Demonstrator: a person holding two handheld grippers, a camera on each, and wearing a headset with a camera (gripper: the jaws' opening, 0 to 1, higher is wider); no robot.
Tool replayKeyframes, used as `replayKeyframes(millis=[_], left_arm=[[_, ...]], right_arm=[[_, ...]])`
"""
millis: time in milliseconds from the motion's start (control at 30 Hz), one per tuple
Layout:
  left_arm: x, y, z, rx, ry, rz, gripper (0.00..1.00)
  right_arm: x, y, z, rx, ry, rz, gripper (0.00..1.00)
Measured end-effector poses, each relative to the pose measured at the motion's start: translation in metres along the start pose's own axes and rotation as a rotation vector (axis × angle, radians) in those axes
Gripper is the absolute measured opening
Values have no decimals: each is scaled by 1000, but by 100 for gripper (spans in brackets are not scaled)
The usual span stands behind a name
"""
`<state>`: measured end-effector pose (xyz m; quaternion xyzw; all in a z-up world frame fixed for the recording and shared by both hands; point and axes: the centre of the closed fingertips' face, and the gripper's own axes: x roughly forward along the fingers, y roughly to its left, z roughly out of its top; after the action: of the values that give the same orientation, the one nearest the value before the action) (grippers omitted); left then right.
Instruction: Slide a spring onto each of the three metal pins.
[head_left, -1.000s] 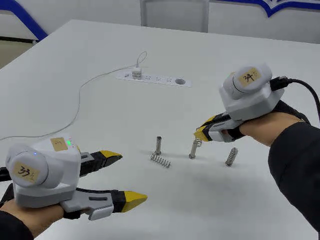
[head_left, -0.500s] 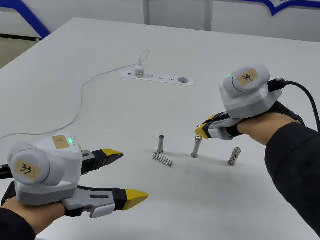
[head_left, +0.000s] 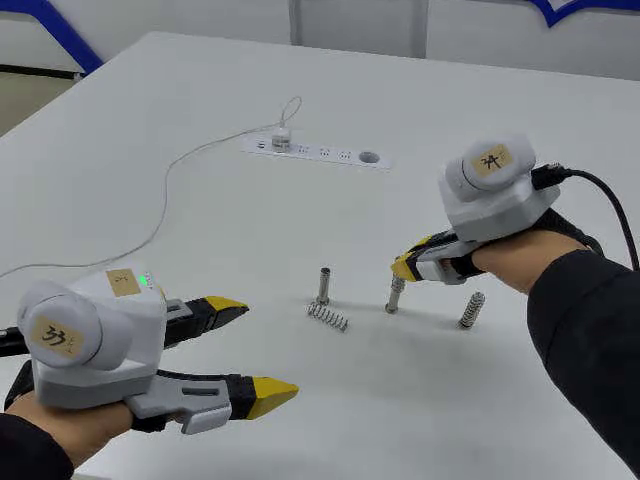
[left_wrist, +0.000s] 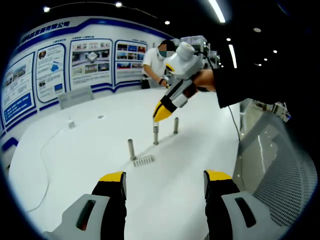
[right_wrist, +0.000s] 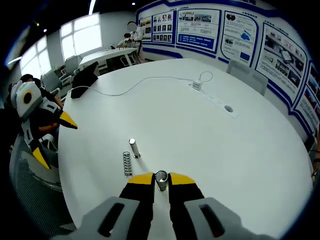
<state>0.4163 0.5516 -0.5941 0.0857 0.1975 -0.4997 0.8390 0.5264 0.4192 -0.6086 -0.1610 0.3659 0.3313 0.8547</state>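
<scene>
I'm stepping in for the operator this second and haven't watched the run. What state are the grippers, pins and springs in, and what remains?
The left gripper is open and holds nothing, hovering near the table's front, apart from the parts.
The right gripper is shut on the held spring at the top of the middle pin, not seated.
Done: the rightmost pin in the head view wears its spring.
The leftmost pin stands bare, and a loose spring lies on the table at its foot.
Left: probably push the held spring down and release it, then thread the loose spring.
</scene>
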Motion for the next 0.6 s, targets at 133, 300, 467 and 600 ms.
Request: replayKeyframes(millis=[133, 300, 467, 600], left_arm=[[0, 1, 0, -1, 0, 1, 64], [0, 0, -1, -2, 2, 0, 64], [0, 1, -1, -4, 1, 3, 64], [0, 1, -1, -4, 2, 3, 64]], right_arm=[[5, 0, -6, 12, 11, 1, 12], [10, -1, -13, 27, 28, 6, 12], [16, -2, -18, 40, 36, 6, 12], [18, 0, -21, 42, 47, 7, 12]])
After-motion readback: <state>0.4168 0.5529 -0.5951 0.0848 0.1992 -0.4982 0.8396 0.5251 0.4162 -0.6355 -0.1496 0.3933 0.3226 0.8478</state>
